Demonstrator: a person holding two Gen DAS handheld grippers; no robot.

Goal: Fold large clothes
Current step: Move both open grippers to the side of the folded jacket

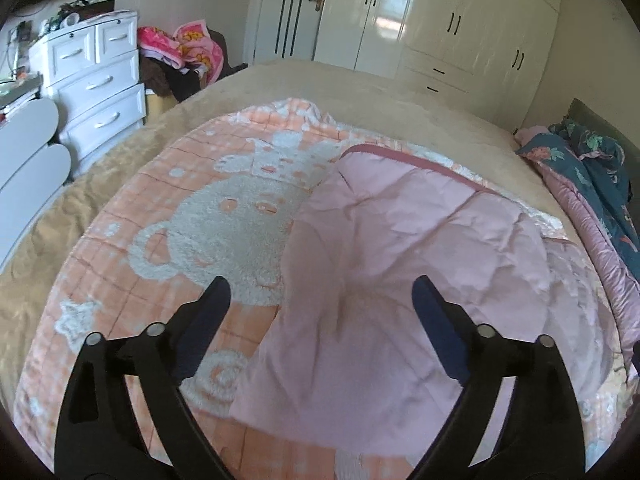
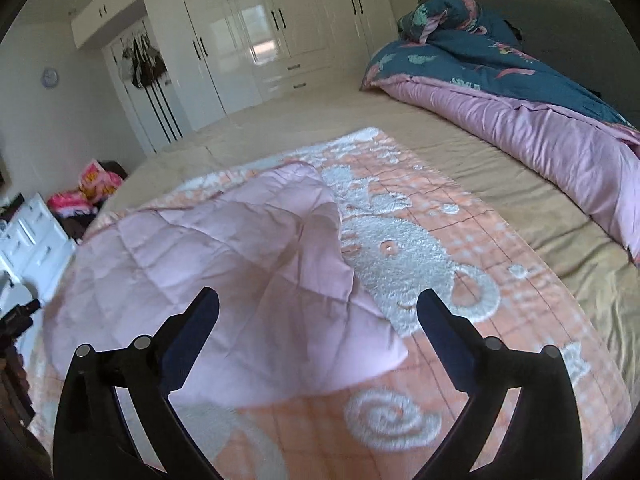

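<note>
An orange and white bear-pattern blanket [image 1: 224,216] lies spread on the bed; it also shows in the right wrist view [image 2: 420,248]. Part of it is folded over, showing its plain pink underside [image 1: 400,248], which also appears in the right wrist view [image 2: 224,248]. My left gripper [image 1: 322,292] is open and empty, hovering above the edge of the pink fold. My right gripper [image 2: 318,304] is open and empty, above the pink fold's corner.
The beige bed sheet [image 1: 320,80] surrounds the blanket. A teal and pink duvet [image 2: 520,92] is bunched along the headboard side. A white dresser [image 1: 96,76] and a pile of clothes [image 1: 184,52] stand beyond the bed. White wardrobes [image 1: 440,28] line the far wall.
</note>
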